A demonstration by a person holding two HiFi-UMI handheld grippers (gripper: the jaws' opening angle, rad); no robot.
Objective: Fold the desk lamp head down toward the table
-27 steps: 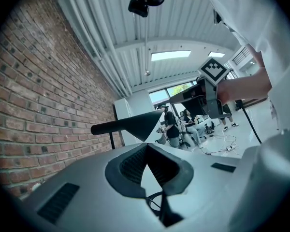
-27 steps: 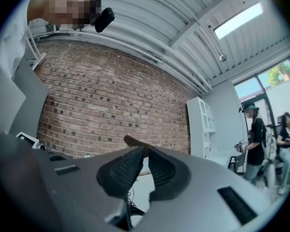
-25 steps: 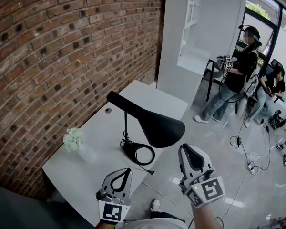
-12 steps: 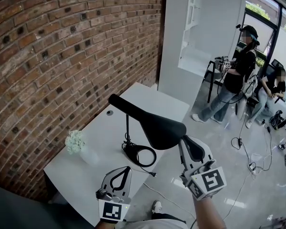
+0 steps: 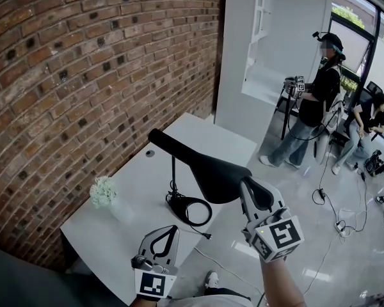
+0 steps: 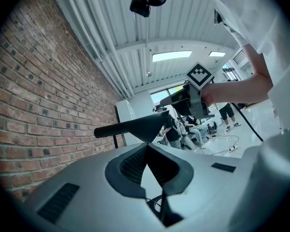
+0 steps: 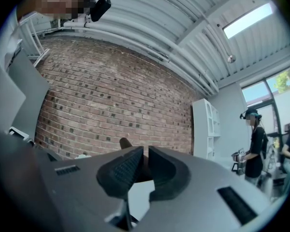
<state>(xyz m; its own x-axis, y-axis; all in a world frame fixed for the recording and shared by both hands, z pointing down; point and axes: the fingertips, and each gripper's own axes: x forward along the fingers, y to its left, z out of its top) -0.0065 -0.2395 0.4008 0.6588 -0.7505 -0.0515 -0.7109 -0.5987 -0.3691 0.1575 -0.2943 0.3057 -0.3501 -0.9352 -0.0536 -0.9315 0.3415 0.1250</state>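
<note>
Right gripper (image 5: 247, 185) is up at the wide end of the lamp head (image 5: 208, 170), and its own view settles it: the jaws are drawn in to a thin slit, pinching the dark shade edge. Past them only the lamp head's narrow tail (image 7: 125, 142) pokes out against the brick wall (image 7: 111, 100). The left gripper view gives the side profile instead. There the lamp head (image 6: 135, 126) is a long cone, and the right gripper (image 6: 195, 100) sits at its broad end.

Left gripper (image 5: 172, 230) hangs low at the bench (image 5: 115, 235) edge. Its jaws are pressed together at the tips, gripping nothing.

The lamp stands mid-bench, its stem (image 5: 173, 174) upright over the ring base (image 5: 191, 208). The head's long axis slopes from the tail near the wall down to the mouth at the bench's open side. The mouth itself is hidden behind the right gripper. A small posy (image 5: 102, 190) sits just left of the lamp. Its holder is hard to make out.
</note>
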